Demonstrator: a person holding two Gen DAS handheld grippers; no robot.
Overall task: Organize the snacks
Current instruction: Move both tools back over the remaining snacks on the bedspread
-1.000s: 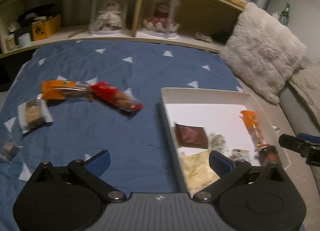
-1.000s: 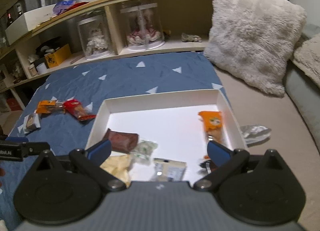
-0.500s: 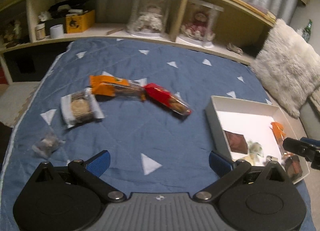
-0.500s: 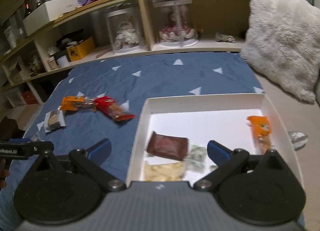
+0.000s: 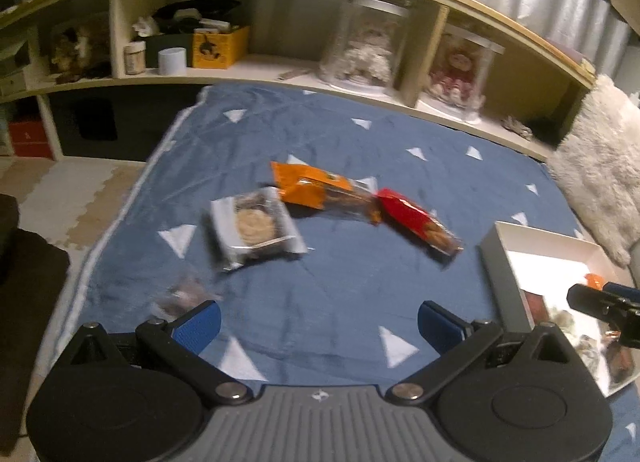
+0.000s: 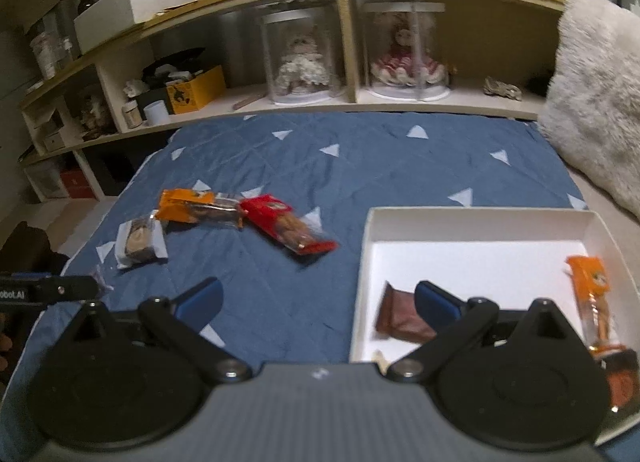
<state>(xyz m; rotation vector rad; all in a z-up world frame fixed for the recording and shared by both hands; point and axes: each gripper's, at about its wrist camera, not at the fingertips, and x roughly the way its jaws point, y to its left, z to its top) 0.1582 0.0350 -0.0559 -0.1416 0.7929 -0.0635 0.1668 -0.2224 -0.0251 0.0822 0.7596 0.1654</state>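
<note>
Both claws hung wide open and empty above the blue blanket (image 5: 340, 282). The left claw (image 5: 318, 326) faced three loose snacks: a clear-wrapped cookie pack (image 5: 256, 227), an orange packet (image 5: 316, 191) and a red packet (image 5: 418, 223), the orange and red ones touching end to end. A small clear packet (image 5: 182, 296), too blurred to identify, lay just beside its left finger. The right claw (image 6: 318, 302) hovered over the near left edge of the white box (image 6: 480, 217), which held a brown packet (image 6: 400, 316) and an orange packet (image 6: 592, 294).
</note>
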